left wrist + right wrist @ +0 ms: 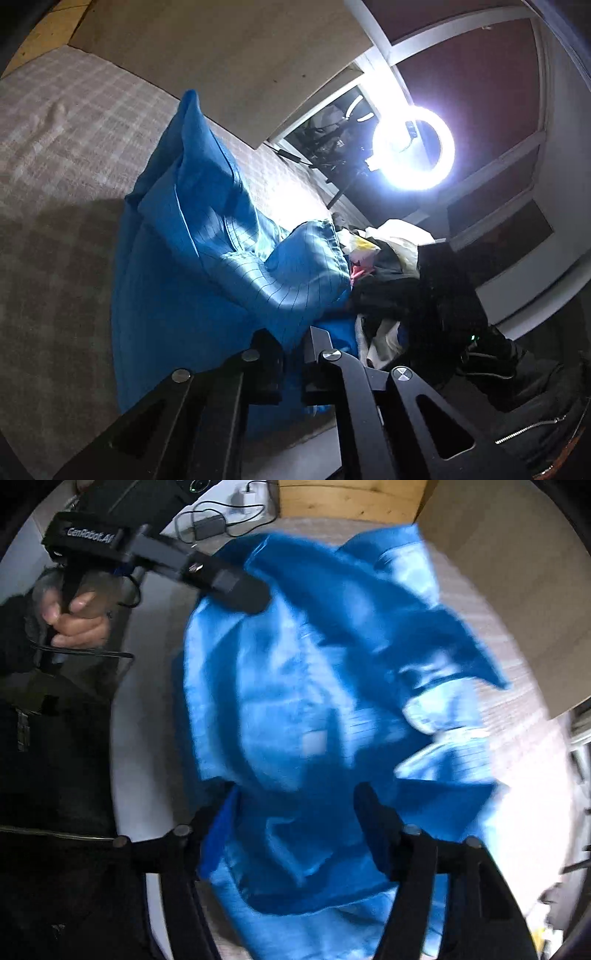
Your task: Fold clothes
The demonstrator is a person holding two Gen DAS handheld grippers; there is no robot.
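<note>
A bright blue garment (207, 258) lies crumpled on a bed or table covered with a pale checked cloth (62, 122). The fabric is thin and glossy, printed with a fine dark grid, and it bunches into soft ridges and puffed folds; one part stands up in a peak toward the far edge.

The left gripper (291, 354) is closed tight on the near edge of the blue cloth — a fold of it is pinched between the two black fingers. Seen from the right wrist camera, this same gripper (255, 598) reaches in from the upper left, held by a person's hand (79, 622) in a dark sleeve, its tip buried in the fabric.

The right gripper (295, 812) points steeply down over the middle of the garment. That view is blurred. Its fingers look spread to either side of a swell of blue cloth, yet whether they press on it cannot be told.

Beside the garment, on the right of the left wrist view, sits a heap of other clothes (391, 280), dark and white, under a glaring ring light (412, 147).

Judging by its look, the garment is very light, limp and somewhat slippery; it will slump and slide rather than hold a crease. Best hold is likely at a hem, seam or corner, pinching through a doubled edge and keeping it taut between both grippers.
</note>
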